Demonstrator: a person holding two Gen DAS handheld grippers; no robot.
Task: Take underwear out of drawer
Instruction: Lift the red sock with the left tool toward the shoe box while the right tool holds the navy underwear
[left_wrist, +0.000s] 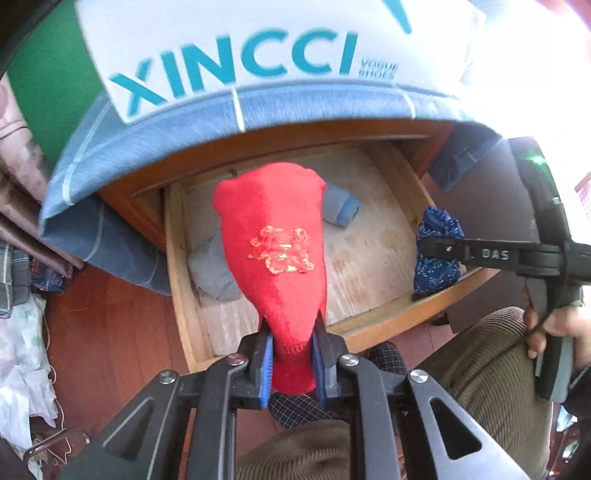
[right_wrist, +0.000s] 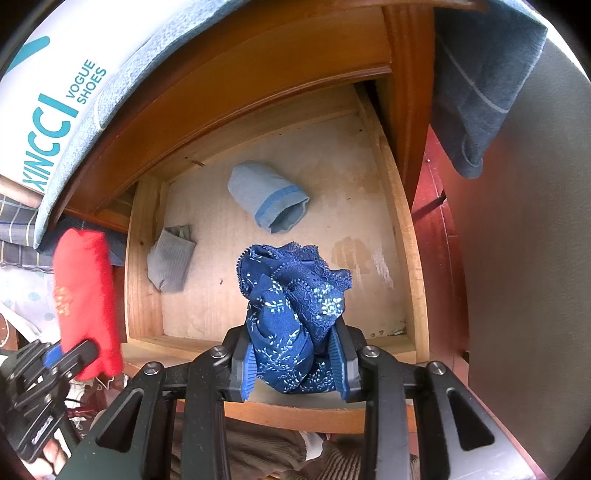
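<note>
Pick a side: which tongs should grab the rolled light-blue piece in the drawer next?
Neither is free. Left tongs grip the red piece; right tongs grip the dark-blue piece. Right, probably: the rolled light-blue piece lies straight ahead of it.

At the top of your left view a white XINCCI shoe box (left_wrist: 236, 62) lies on blue bedding (left_wrist: 147, 133). Red wooden floor (left_wrist: 110, 314) fills the lower left, crumpled pale plastic (left_wrist: 22, 350) beside it.

Open drawer (right_wrist: 400, 236) floor mostly bare; cabinet top (right_wrist: 229, 92) overhangs its back.
</note>
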